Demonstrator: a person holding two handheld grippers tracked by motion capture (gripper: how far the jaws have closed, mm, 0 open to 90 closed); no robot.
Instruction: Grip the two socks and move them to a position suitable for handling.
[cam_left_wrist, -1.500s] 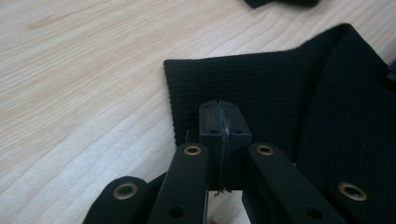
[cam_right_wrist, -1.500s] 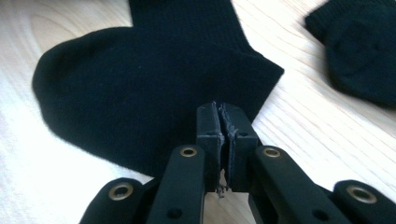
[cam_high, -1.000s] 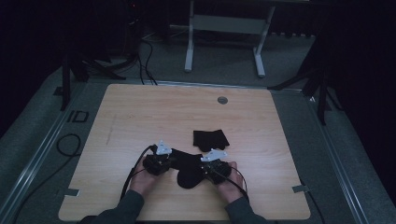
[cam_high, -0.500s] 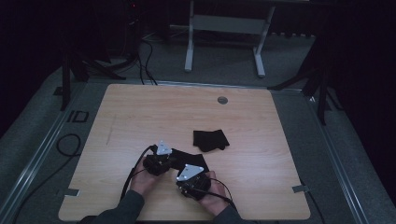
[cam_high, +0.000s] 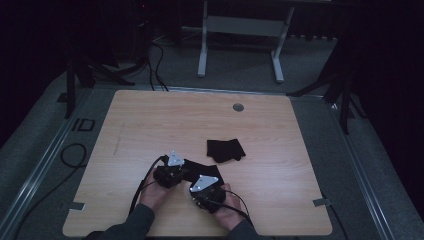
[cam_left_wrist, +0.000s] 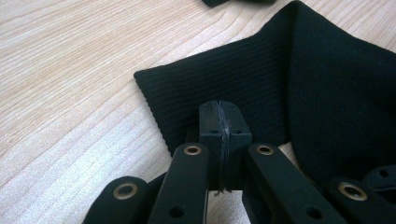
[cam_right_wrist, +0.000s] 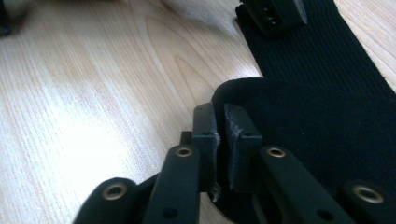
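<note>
A black sock (cam_high: 204, 168) lies near the table's front, between my two grippers. In the left gripper view its ribbed cuff (cam_left_wrist: 219, 74) runs into the jaws, and my left gripper (cam_left_wrist: 219, 122) is shut on that edge. From above, the left gripper (cam_high: 186, 169) sits at the sock's left end. My right gripper (cam_right_wrist: 220, 126) has just been closing and pinches a folded edge of the sock (cam_right_wrist: 317, 121). It sits close to the left one, just in front of it (cam_high: 199, 177). A second black sock (cam_high: 226, 150) lies folded just beyond.
The wooden table (cam_high: 150, 120) has a round grommet (cam_high: 238, 107) near its far edge. Cables trail from both grippers toward the front edge. A metal stand (cam_high: 240, 30) is on the floor behind the table.
My right gripper has moved left, toward the left gripper. The sock between them looks more bunched. The left gripper has stayed in place.
</note>
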